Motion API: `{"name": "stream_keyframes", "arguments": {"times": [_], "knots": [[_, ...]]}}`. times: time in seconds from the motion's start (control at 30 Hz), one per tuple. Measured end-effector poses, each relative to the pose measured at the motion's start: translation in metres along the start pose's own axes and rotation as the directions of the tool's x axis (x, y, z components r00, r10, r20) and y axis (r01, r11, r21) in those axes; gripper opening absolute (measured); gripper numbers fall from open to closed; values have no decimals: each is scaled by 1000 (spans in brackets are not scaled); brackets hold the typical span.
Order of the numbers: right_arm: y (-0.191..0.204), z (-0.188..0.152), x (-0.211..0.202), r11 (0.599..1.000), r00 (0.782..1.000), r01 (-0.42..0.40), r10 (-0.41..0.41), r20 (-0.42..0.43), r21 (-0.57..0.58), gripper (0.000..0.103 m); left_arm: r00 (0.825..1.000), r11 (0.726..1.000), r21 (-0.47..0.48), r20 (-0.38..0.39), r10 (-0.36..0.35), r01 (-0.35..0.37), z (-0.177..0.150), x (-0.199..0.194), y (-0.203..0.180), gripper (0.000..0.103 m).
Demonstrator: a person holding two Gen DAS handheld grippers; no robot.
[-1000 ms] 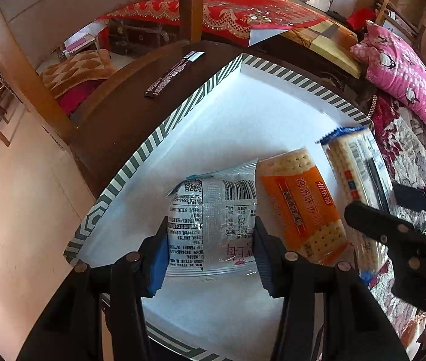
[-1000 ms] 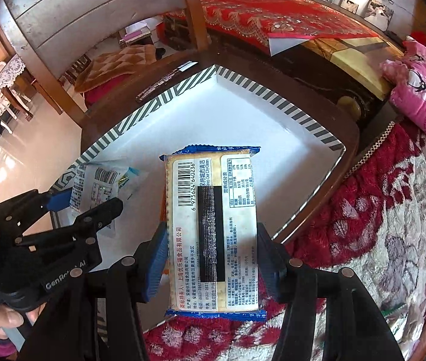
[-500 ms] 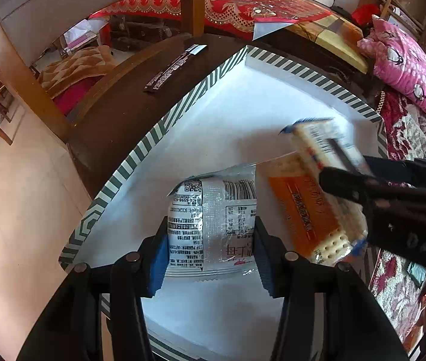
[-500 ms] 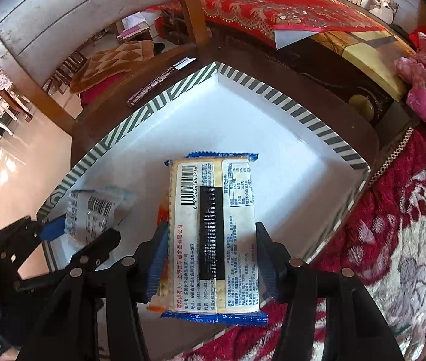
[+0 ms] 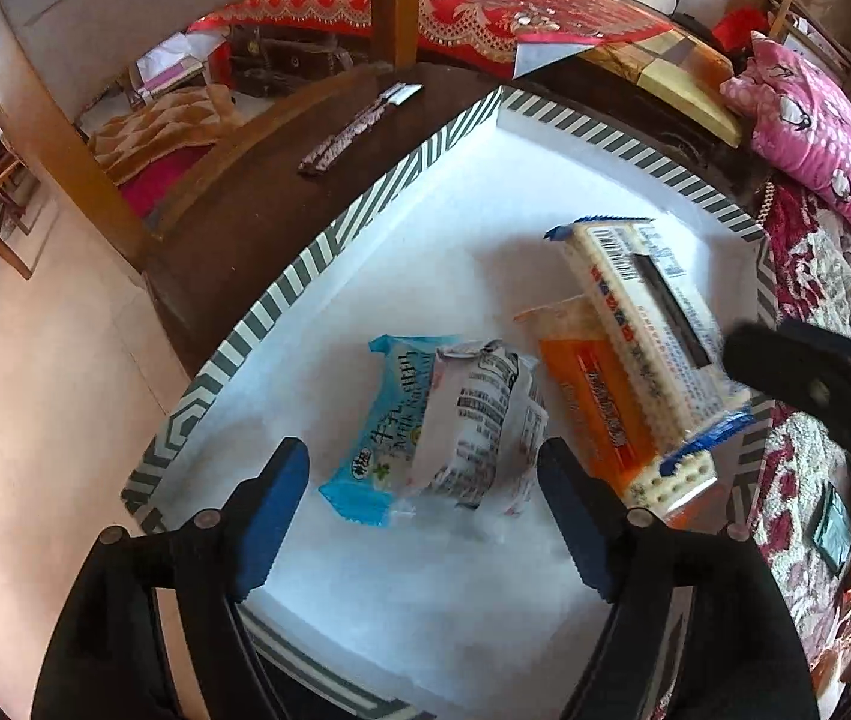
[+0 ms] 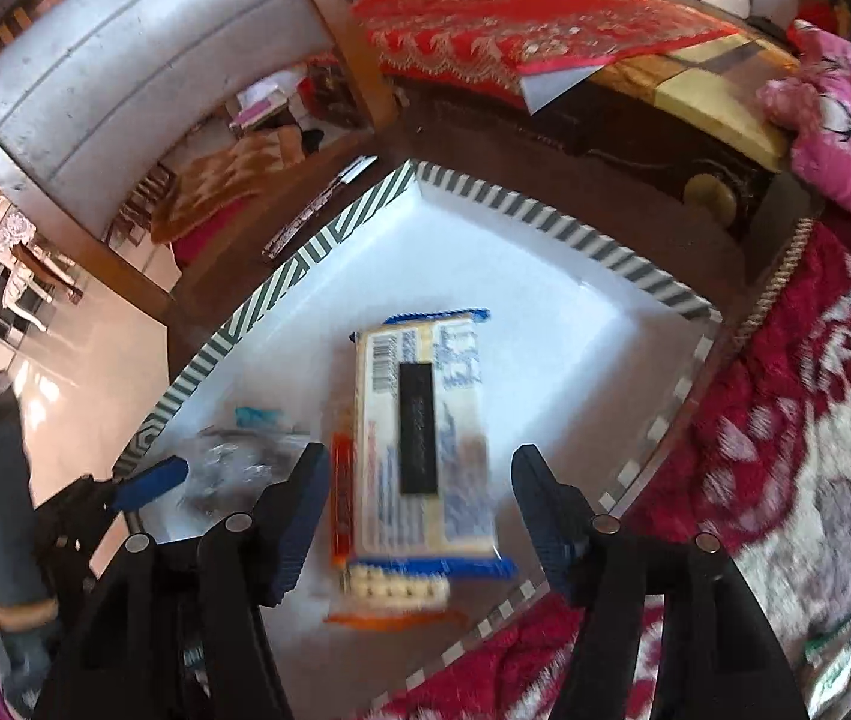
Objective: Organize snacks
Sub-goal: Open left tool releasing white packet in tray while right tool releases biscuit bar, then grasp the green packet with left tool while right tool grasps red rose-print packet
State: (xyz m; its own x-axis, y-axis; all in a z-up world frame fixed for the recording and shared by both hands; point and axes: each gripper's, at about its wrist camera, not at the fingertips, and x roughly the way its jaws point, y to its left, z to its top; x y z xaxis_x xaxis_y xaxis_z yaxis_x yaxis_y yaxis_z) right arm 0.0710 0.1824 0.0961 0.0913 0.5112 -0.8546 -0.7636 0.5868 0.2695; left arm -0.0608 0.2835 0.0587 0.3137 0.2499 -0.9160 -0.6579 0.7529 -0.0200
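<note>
1. A shallow white tray with a green-and-white striped rim (image 5: 329,246) sits on a dark wooden table (image 5: 257,204), with a red patterned cloth (image 6: 785,420) along the tray's right edge.
2. The left gripper (image 5: 422,516) hangs over the tray's near left part; its jaws have just been opening and now stand wide, released, with blue pads (image 5: 272,510) clear of anything.
3. A light-blue and silver snack packet (image 5: 437,426) lies loose on the tray floor just ahead of that gripper, between the lines of its fingers but touched by neither.
4. The right gripper (image 6: 419,516) is over the tray's near right part; its jaws have also just been opening and are released, a gap showing on both sides of the pack between them.
5. A blue-edged cracker pack (image 6: 425,438), barcode side up, lies between the right gripper's fingers, resting on top of an orange cracker pack (image 5: 593,408).
6. The orange pack lies on the tray floor near the right edge, just right of the blue and silver packet; whether they touch I cannot tell.
7. The right wrist view is blurred.
8. A thin dark wrapped strip (image 5: 359,126) lies on the table beyond the tray's far left edge.
</note>
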Motion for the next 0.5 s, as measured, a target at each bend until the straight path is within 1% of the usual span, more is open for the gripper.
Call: {"name": "stream_keyframes", "arguments": {"times": [0.17, 0.3, 0.4, 0.5], "knots": [[-13, -26, -34, 1000, 999, 2, -3, 45, 25, 69, 999, 1000, 24, 48, -7, 6, -5, -22, -9, 82], [-28, -51, -62, 998, 996, 6, -12, 91, 66, 71, 997, 998, 59, 79, -23, 18, -8, -39, -24, 84], [-41, -71, -78, 995, 995, 15, -25, 100, 94, 72, 995, 995, 91, 82, -56, 48, -12, -49, -40, 86], [-56, -92, -92, 992, 994, 50, -60, 90, 114, 72, 994, 989, 130, 81, -78, 67, -19, -56, -59, 86]]}}
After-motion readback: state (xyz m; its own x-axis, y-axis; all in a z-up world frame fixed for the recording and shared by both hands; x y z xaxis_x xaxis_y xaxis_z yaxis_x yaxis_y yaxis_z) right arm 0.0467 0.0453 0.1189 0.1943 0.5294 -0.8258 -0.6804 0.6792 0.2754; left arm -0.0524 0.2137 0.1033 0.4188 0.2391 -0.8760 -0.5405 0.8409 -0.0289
